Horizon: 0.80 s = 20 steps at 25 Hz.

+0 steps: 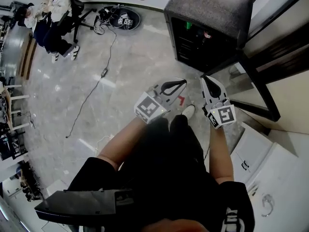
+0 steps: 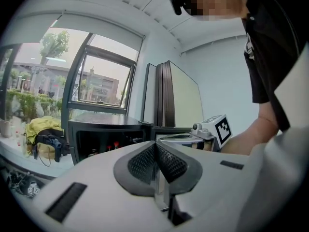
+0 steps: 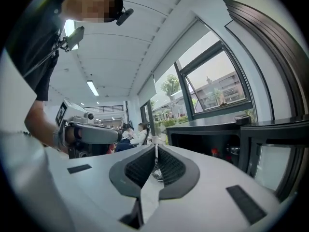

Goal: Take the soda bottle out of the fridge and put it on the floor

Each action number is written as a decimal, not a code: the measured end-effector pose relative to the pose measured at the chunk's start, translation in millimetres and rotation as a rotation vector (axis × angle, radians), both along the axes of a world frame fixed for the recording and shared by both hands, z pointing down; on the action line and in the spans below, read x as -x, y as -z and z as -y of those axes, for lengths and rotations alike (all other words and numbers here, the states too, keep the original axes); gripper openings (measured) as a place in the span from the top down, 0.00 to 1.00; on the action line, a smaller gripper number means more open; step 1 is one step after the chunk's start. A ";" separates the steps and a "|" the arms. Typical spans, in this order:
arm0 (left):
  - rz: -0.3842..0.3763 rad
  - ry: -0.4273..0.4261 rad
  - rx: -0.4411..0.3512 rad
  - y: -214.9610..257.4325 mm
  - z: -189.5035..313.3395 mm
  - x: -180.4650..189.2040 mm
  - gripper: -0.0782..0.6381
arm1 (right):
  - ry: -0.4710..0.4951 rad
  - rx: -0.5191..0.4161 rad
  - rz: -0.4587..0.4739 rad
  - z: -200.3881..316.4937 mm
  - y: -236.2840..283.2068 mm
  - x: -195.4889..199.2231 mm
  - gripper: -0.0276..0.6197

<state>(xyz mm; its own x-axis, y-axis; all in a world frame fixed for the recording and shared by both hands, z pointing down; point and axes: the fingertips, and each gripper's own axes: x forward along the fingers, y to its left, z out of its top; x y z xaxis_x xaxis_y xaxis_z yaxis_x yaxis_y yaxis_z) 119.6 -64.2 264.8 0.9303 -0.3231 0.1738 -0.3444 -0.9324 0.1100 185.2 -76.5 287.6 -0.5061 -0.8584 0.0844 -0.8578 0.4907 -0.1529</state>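
Fridge (image 1: 212, 8) stands on the floor (image 1: 130, 66), its dark interior showing at the front. Red-capped bottles (image 2: 109, 147) are inside the fridge; which of them holds soda cannot be determined. Left hand-held gripper (image 1: 182, 82): jaws together, nothing between them, short of the fridge front. Right hand-held gripper (image 1: 205, 77): jaws together, empty, also short of the fridge and pointing toward it.

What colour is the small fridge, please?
Black; the fridge shows best in the head view.
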 end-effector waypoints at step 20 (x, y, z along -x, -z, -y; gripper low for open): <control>-0.012 0.084 0.090 -206.3 180.5 -36.0 0.89 | -0.421 0.027 -0.033 206.3 -182.1 -72.9 0.57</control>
<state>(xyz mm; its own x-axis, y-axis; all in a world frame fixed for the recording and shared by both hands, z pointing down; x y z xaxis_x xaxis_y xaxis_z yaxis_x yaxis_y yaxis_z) 155.6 -244.7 471.2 0.9029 -0.3835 0.1942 -0.4188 -0.8866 0.1963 258.1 -282.8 469.7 -0.1083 -0.9868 0.1201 -0.9872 0.0925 -0.1296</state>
